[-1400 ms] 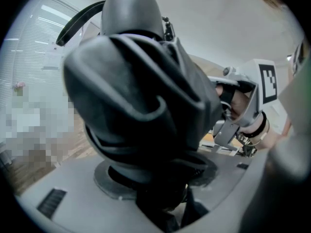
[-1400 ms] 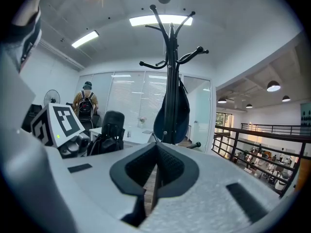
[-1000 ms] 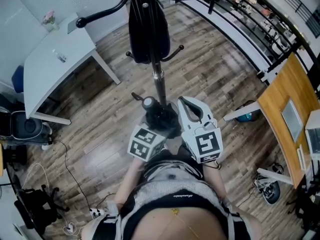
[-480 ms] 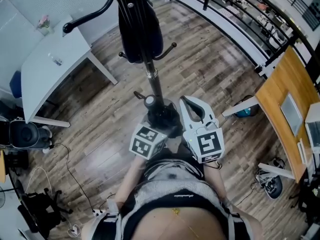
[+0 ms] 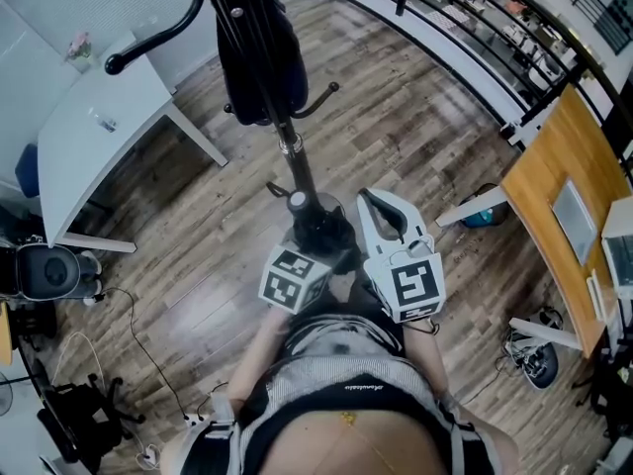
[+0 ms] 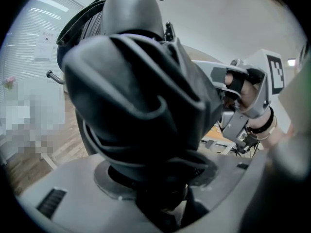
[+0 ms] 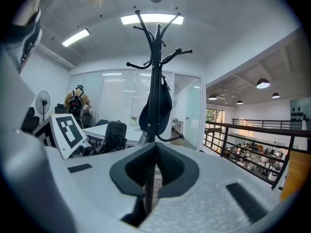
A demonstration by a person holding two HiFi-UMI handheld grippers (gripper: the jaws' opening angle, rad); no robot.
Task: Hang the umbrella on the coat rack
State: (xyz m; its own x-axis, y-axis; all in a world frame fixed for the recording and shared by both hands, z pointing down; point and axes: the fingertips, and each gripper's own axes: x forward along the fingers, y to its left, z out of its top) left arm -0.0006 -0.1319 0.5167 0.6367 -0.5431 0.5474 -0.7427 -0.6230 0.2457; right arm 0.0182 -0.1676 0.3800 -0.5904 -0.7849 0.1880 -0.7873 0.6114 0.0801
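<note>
A folded black umbrella with a round grey end knob stands up between the jaws of my left gripper, which is shut on it. In the left gripper view the umbrella fills most of the picture. My right gripper hovers just to its right, shut with nothing between its pads. The black coat rack rises directly ahead, its hooks spreading at the top. A dark bag hangs on it.
A white table stands at the left and a wooden desk at the right. A black railing runs along the far right. Cables and a power strip lie on the wood floor at lower left, shoes at lower right.
In the head view the rack's pole and the hanging bag have slid to the left and up. Both grippers and the umbrella keep the same place in the picture.
</note>
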